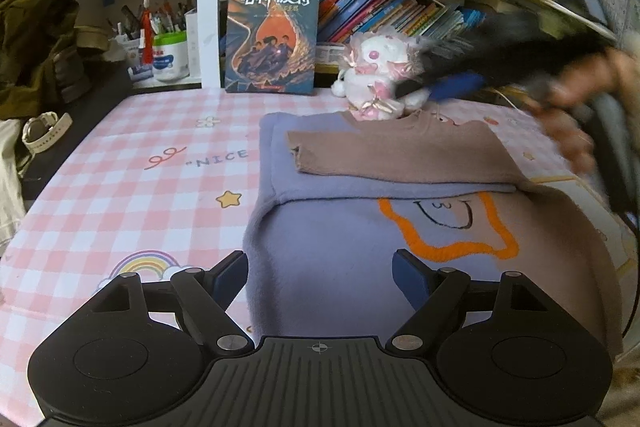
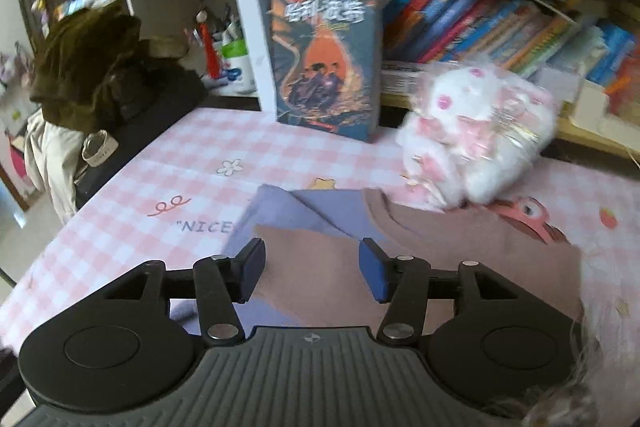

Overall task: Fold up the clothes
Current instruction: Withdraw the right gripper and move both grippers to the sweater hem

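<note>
1. The sweater, lilac with a brown sleeve folded across it, lies flat on the checked worktop, just in front of the plush toy.
2. The right hand-held gripper hovers over the sleeve, jaws parted, nothing pinched between them.
3. The left hand-held gripper waits wide open over the lilac body, empty.
4. Best play now, by the look of it: leave the sleeve flat, pinch the hem with both at once, and fold evenly towards the collar.
</note>
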